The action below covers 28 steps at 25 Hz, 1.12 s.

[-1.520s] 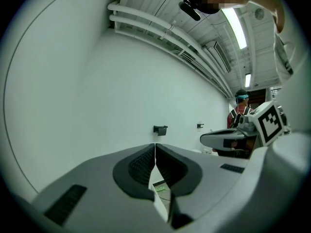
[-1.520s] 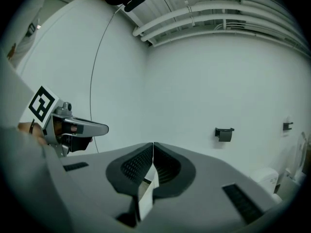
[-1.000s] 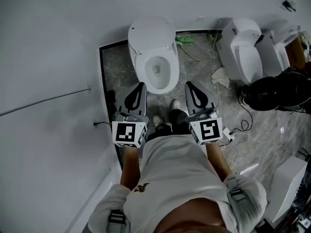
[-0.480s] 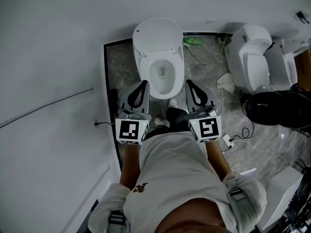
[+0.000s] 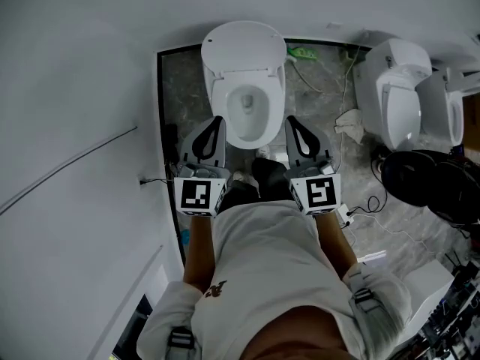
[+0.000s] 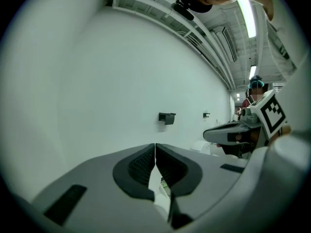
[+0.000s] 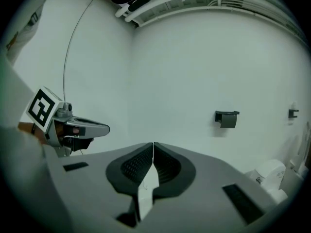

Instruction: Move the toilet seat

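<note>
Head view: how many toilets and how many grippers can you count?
Toilets: 3, the open toilet and two shut toilets to its right
Grippers: 2, the left gripper and the right gripper
Total: 5

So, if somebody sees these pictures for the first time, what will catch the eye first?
First comes the white toilet at the top centre of the head view, with its lid up and its bowl open. Just in front of it, the left gripper and the right gripper point towards it, one at each side of the bowl, both with jaws shut and empty. At the right stand more white toilets.
</note>
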Motion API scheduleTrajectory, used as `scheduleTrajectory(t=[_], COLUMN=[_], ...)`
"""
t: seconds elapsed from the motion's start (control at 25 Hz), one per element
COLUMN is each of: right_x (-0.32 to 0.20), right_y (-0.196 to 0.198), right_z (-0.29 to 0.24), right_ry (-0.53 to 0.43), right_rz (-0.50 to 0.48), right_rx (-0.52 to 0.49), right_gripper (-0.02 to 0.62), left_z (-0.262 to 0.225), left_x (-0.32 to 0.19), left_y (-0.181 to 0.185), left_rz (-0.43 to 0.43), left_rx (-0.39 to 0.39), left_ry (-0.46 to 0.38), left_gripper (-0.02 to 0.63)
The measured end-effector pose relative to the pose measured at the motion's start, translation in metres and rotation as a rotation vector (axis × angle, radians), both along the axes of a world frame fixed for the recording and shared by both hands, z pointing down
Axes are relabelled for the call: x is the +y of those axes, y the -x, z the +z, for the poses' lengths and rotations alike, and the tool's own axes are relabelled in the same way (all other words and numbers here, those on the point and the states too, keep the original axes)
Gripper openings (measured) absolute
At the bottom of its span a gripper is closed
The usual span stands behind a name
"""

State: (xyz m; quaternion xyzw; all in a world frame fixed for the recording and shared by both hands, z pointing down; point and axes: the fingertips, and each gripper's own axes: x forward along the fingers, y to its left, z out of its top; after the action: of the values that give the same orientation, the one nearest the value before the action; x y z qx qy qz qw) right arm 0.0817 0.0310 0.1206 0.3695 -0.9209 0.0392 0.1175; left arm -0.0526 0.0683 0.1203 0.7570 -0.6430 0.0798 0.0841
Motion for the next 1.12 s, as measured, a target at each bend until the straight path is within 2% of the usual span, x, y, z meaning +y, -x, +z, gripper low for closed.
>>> scheduleTrajectory(t=[0.4,0.68,1.0,1.12], right_x=[-0.024,-0.022,-0.010,-0.001], right_y=[0.002,0.015,0.032,0.029], right_z=[0.039,0.068,0.096,0.116], right_ry=[0.071,0.081,0.094,0.111], right_rz=[-0.013,-0.003,0.077,0.109], right_rx=[-0.004,0.017,0.015,0.051], right_gripper=[0.021,0.021,0.022,0.023], left_z=[0.033,0.065,0.112,0.129], left_x=[-0.024,-0.024,-0.016,-0.012], left_y=[-0.001,0.005,0.020,0.024], left_rz=[-0.027,-0.044,0.000,0.018], left_rx=[-0.007,0.043,0.085,0.096], left_ry=[0.036,0.051,0.062,0.070], left_gripper=[0.025,0.025,0.025,0.025])
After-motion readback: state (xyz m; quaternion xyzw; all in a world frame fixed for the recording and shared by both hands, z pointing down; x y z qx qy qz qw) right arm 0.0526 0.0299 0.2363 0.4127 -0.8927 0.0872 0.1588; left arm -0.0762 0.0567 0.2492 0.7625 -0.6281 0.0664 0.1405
